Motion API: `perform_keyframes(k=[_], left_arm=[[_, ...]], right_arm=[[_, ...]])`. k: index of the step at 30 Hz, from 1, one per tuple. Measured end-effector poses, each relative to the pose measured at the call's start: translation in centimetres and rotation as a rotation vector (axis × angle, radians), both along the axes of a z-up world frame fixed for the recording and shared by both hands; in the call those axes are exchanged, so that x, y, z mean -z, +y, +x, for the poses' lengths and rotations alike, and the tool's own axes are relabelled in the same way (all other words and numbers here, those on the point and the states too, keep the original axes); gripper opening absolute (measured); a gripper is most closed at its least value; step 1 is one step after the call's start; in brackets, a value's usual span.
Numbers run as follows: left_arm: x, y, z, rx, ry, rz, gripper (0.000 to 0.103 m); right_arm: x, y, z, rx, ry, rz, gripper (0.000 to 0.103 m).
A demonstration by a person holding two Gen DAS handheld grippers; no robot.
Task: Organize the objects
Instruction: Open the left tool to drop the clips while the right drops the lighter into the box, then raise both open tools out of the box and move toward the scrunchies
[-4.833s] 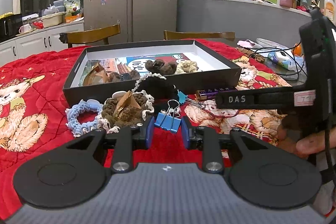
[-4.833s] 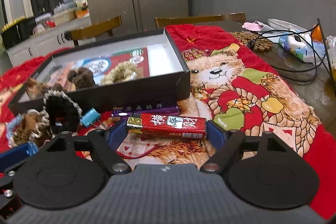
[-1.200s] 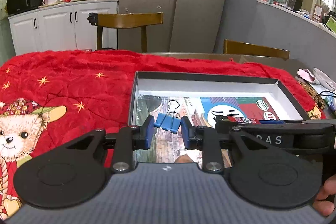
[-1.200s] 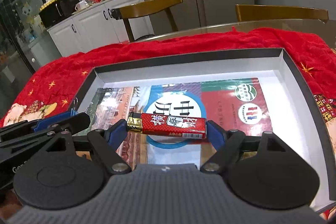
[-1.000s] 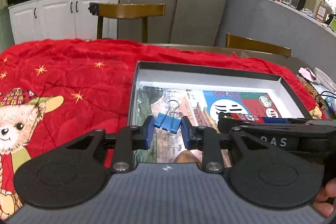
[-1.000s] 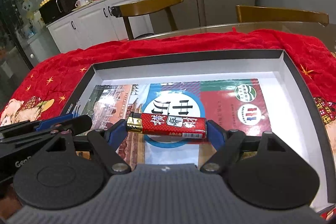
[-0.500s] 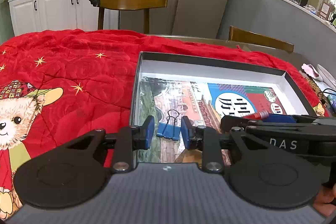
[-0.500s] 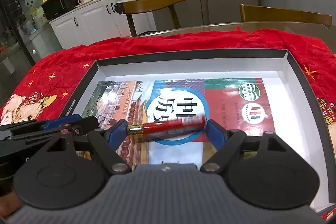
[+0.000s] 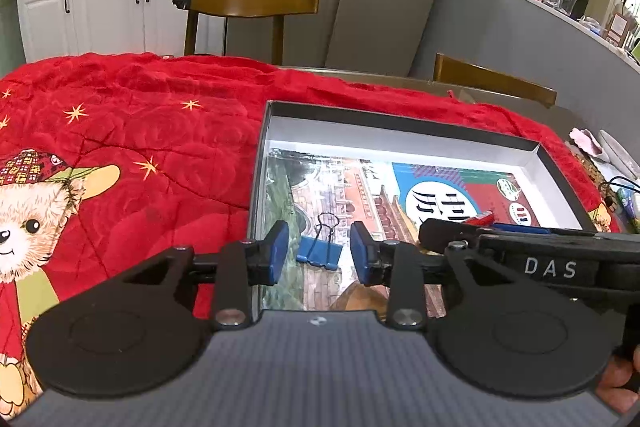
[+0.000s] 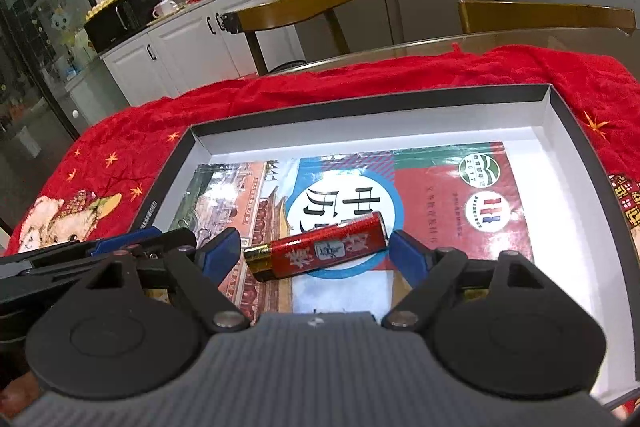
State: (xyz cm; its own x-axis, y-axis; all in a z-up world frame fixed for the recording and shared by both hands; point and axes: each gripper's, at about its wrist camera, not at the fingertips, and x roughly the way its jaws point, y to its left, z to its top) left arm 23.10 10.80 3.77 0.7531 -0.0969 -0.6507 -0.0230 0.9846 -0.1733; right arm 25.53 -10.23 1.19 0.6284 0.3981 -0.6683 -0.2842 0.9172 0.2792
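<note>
A black box (image 9: 400, 121) with white inner walls sits on the red blanket, and a printed book (image 9: 360, 187) covers its floor. My left gripper (image 9: 319, 245) hovers over the box's left part with its jaws opening. The blue binder clip (image 9: 319, 255) lies on the book between the pads, clear of both. My right gripper (image 10: 316, 255) is over the middle of the box (image 10: 360, 125), jaws opening too. The red lighter (image 10: 328, 247) rests tilted on the book (image 10: 440, 187) between its fingers, no longer clamped.
A red blanket with a bear print (image 9: 120, 147) covers the table around the box. Two wooden chairs (image 9: 248, 3) stand beyond the far edge. Cables and small items (image 9: 616, 183) lie at the right. A hand (image 9: 616, 383) shows at the lower right.
Both pairs of jaws have spread. The binder clip dropped from the left pads onto the book. The lighter slipped from the right pads and now lies slanted on the book.
</note>
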Motion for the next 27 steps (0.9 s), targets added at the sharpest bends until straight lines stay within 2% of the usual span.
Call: perform_keyframes(k=[3, 9, 16, 27], left_arm=[[-0.5, -0.2, -0.4, -0.010, -0.025, 0.033, 0.047], [-1.4, -0.1, -0.7, 0.002, -0.044, 0.023, 0.048], [-2.6, -0.5, -1.7, 0.005, -0.089, 0.057, 0.049], [-6.4, -1.1, -4.3, 0.011, -0.204, 0.074, 0.054]], right_arm=[[-0.4, -0.2, -0.2, -0.005, -0.008, 0.012, 0.088], [-1.2, -0.4, -0.4, -0.007, -0.031, 0.034, 0.089], [-2.5, -0.7, -0.9, -0.010, -0.061, 0.056, 0.089], [-6.0, -1.5, -2.8, -0.018, -0.159, 0.092, 0.090]])
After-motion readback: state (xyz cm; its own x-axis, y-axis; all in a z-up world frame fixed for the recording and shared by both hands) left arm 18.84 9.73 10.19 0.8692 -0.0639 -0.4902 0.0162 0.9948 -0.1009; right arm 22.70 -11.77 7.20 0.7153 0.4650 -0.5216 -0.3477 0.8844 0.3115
